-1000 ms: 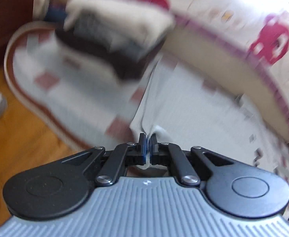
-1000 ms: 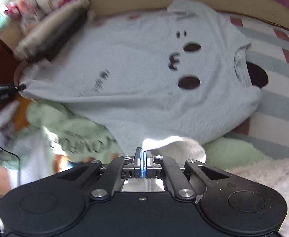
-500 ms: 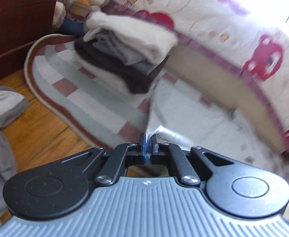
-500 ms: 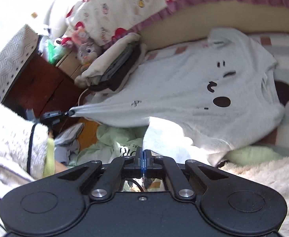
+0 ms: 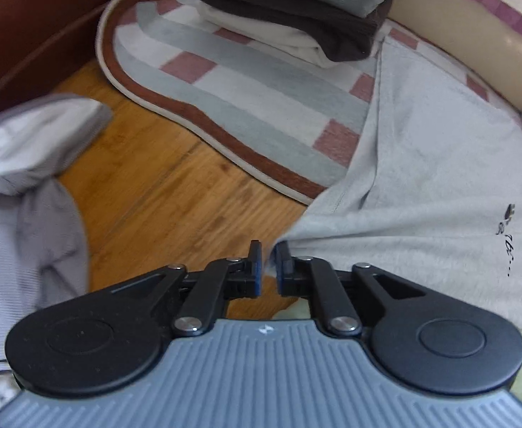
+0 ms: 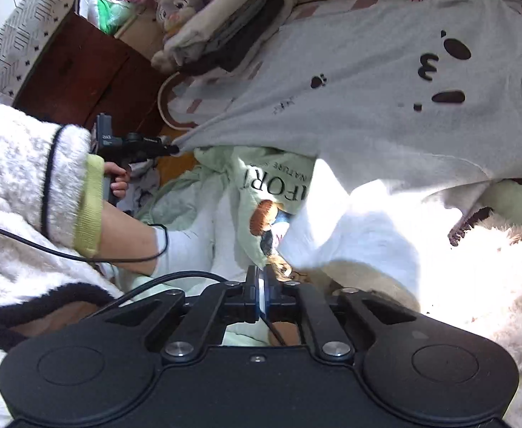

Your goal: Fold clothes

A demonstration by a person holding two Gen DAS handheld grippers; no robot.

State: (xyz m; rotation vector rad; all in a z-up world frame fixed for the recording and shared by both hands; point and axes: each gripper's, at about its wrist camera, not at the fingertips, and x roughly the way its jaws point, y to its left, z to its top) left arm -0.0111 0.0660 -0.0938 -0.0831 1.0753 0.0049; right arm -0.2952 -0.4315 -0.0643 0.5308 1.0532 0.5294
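Left wrist view: a grey T-shirt point(image 5: 439, 178) lies spread over a striped rug point(image 5: 225, 82) on a wooden floor point(image 5: 175, 199), below a bed edge point(image 5: 475, 25), with a stack of folded clothes point(image 5: 296, 10) on the rug's far end. The left gripper point(image 5: 269, 267) shows its jaws slightly parted, the shirt's hem corner between them. Right wrist view: the right gripper point(image 6: 262, 292) has its jaws closed on white fabric, beside a dark wooden dresser point(image 6: 82, 71) and a green garment point(image 6: 261, 182).
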